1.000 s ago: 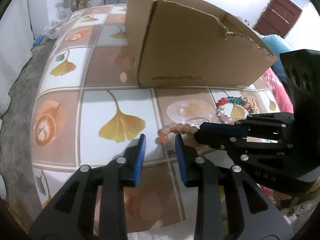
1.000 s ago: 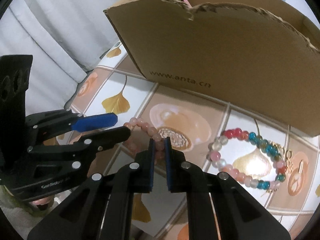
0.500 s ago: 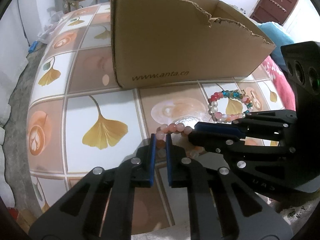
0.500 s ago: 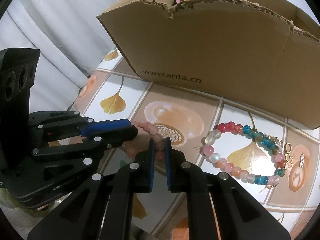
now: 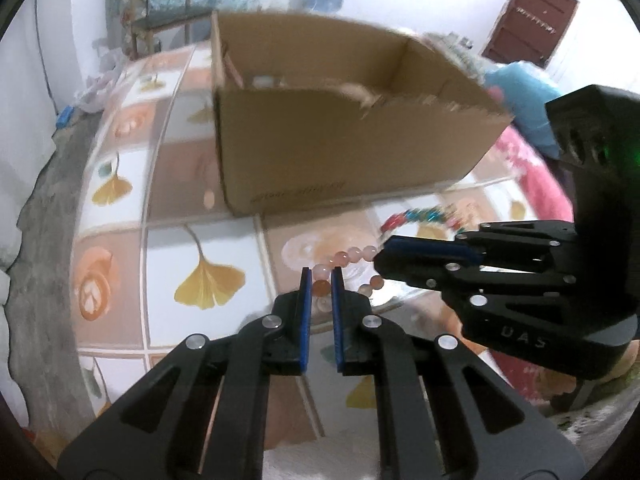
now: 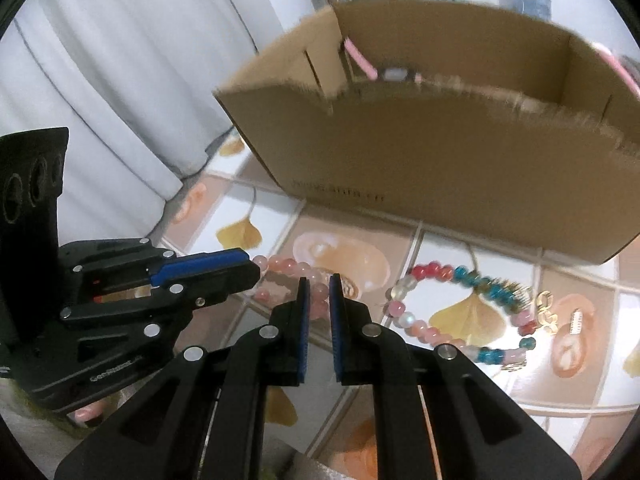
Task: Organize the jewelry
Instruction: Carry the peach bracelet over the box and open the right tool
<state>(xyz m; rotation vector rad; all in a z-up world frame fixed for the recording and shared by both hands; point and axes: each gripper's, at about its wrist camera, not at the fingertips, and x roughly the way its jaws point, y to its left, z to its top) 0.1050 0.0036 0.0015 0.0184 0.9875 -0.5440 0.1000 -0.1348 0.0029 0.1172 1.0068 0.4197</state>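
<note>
A pink bead bracelet (image 5: 354, 254) hangs stretched between both grippers, just above the tiled tabletop (image 5: 120, 216). My left gripper (image 5: 318, 278) is shut on one side of it, a bead pinched between the blue pads. My right gripper (image 6: 319, 286) is shut on the other side of the same bracelet (image 6: 286, 265). Their tips nearly meet: the right gripper (image 5: 378, 256) comes in from the right in the left wrist view. A multicolour bead bracelet (image 6: 460, 276) lies on the table to the right. Behind stands an open cardboard box (image 6: 440, 168).
Small gold charms (image 6: 548, 312) lie beside the multicolour bracelet. Inside the box a pink strap item (image 6: 360, 56) leans against a divider. White curtains (image 6: 100, 80) hang at the left, and the table edge (image 5: 48, 240) drops off there. A blue cloth (image 5: 520, 92) lies beyond the box.
My left gripper has shut on the pink bracelet. Both grippers have risen with it, so the box's inside now shows in both views.
</note>
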